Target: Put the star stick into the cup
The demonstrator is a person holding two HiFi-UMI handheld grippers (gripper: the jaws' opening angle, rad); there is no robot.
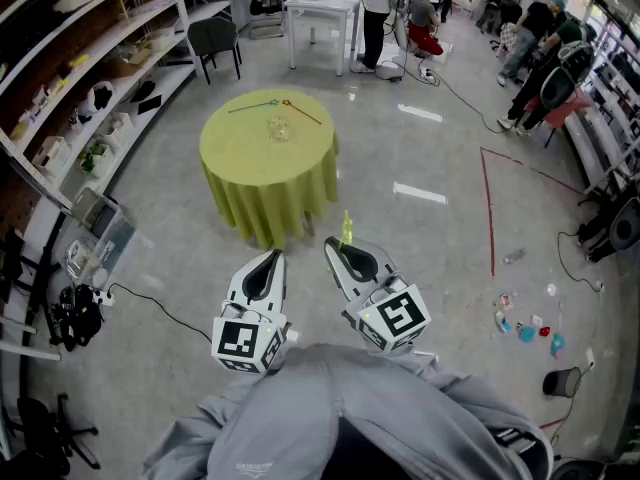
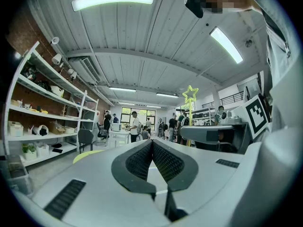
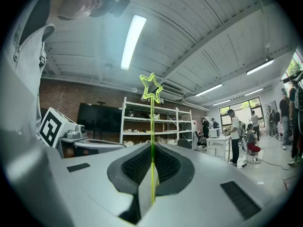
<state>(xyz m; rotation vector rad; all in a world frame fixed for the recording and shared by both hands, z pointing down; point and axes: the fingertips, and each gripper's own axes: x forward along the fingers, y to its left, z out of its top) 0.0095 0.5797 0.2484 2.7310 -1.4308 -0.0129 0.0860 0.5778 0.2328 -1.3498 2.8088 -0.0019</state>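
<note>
My right gripper (image 1: 344, 247) is shut on a yellow-green star stick (image 3: 151, 126), held upright with the star (image 3: 151, 87) on top; the stick's tip (image 1: 347, 228) pokes out above the jaws in the head view. My left gripper (image 1: 271, 259) is shut with nothing between its jaws (image 2: 152, 143); from it the star (image 2: 190, 93) shows at the right. Both grippers hang over the floor, well short of the round table (image 1: 235, 153) with a yellow-green cloth. A clear cup (image 1: 279, 128) stands on it, with two other sticks (image 1: 300, 111) lying behind the cup.
Shelving (image 1: 70, 88) runs along the left wall, with a chair (image 1: 213, 40) at its far end. A white table (image 1: 322, 13) and several people (image 1: 378, 13) are at the back. Cables (image 1: 160, 308) and small toys (image 1: 525, 326) lie on the floor.
</note>
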